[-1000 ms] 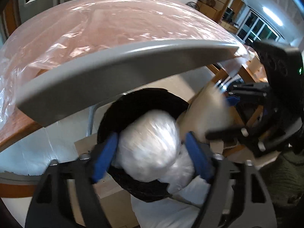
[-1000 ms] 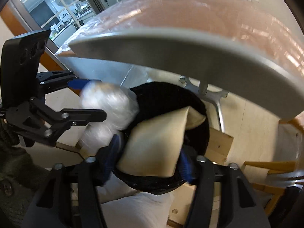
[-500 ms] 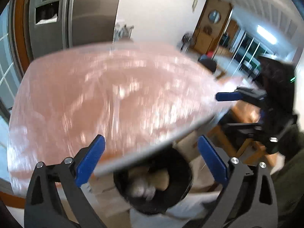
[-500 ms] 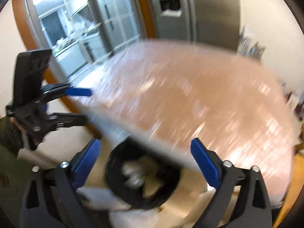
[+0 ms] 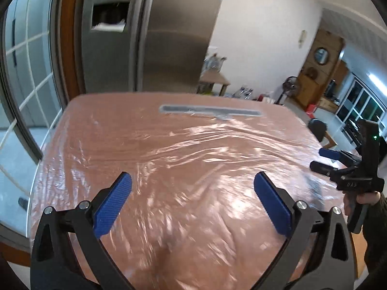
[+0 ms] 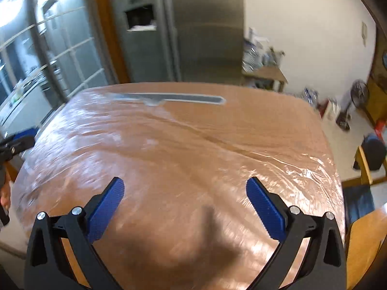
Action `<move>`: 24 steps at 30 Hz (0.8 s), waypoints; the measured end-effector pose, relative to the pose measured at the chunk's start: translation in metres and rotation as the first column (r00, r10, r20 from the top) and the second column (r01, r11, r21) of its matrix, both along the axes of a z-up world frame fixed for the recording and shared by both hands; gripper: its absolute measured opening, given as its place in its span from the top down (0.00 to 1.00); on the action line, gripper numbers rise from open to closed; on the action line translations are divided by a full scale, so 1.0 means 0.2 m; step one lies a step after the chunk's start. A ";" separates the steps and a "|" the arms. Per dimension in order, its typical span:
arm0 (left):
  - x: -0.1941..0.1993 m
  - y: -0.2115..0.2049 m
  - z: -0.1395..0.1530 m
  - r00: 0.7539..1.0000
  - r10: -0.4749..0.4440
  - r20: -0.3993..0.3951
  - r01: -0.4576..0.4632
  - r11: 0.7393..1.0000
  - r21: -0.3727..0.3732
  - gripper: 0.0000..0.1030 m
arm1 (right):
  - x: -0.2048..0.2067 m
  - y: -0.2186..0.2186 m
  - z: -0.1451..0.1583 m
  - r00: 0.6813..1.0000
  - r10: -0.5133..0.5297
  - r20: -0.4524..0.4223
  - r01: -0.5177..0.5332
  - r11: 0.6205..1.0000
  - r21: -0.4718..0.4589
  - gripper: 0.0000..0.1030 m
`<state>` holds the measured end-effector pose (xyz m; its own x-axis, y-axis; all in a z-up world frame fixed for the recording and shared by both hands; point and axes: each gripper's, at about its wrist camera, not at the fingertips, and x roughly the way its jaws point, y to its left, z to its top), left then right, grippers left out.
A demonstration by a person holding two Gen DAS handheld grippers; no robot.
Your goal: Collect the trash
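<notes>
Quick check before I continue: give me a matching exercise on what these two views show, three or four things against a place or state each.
Things:
1. left hand-held gripper
2. stainless steel fridge
3. long grey strip under the clear plastic
4. small wooden side table

States or places:
a. at the table's far edge
b. jaws wide, empty
c. beside the white wall, cluttered
d. behind the table, dispenser in its door

Pairs: 1-b, 2-d, 3-a, 4-c

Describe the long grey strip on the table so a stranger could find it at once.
Start at the big wooden table wrapped in clear plastic, in front of the steel fridge. Look along its far edge, nearest the fridge. The grey strip lies flat there, the only grey thing on the reddish top.
</notes>
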<state>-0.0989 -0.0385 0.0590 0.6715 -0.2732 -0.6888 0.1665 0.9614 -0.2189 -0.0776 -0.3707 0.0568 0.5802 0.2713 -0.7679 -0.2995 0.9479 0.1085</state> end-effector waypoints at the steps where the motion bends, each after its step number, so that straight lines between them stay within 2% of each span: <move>1: 0.05 0.00 -0.03 1.000 0.004 -0.012 -0.004 1.000 0.011 0.02 | 0.04 -0.01 -0.02 1.000 -0.017 -0.014 0.017 1.000 -0.004 0.04; 4: 0.14 -0.04 -0.08 0.999 -0.007 -0.034 0.009 0.999 0.050 0.02 | 0.13 0.00 -0.07 0.999 -0.030 -0.019 0.029 0.999 -0.042 0.04; 8: 0.23 -0.05 -0.15 0.998 -0.024 -0.051 0.026 0.998 0.048 0.02 | 0.22 0.01 -0.13 0.999 -0.007 -0.043 0.005 0.999 -0.034 0.04; 12: 0.28 -0.07 -0.20 0.996 -0.043 -0.075 0.049 0.996 0.079 0.02 | 0.25 0.02 -0.16 0.998 0.008 -0.062 -0.011 0.999 -0.036 0.04; 22: 0.34 -0.11 -0.23 0.995 -0.050 -0.086 0.058 0.994 0.097 0.02 | 0.28 0.04 -0.18 0.999 0.011 -0.051 -0.014 0.998 -0.061 0.04; 24: 0.37 -0.11 -0.25 0.992 -0.045 -0.114 0.055 0.994 0.091 0.02 | 0.28 0.05 -0.18 0.999 0.010 -0.051 -0.013 0.997 -0.069 0.04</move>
<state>-0.0259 -0.0599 0.0081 0.5758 -0.2353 -0.7830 0.1944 0.9696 -0.1485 -0.0211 -0.3616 0.0214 0.5375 0.2225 -0.8134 -0.3063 0.9502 0.0575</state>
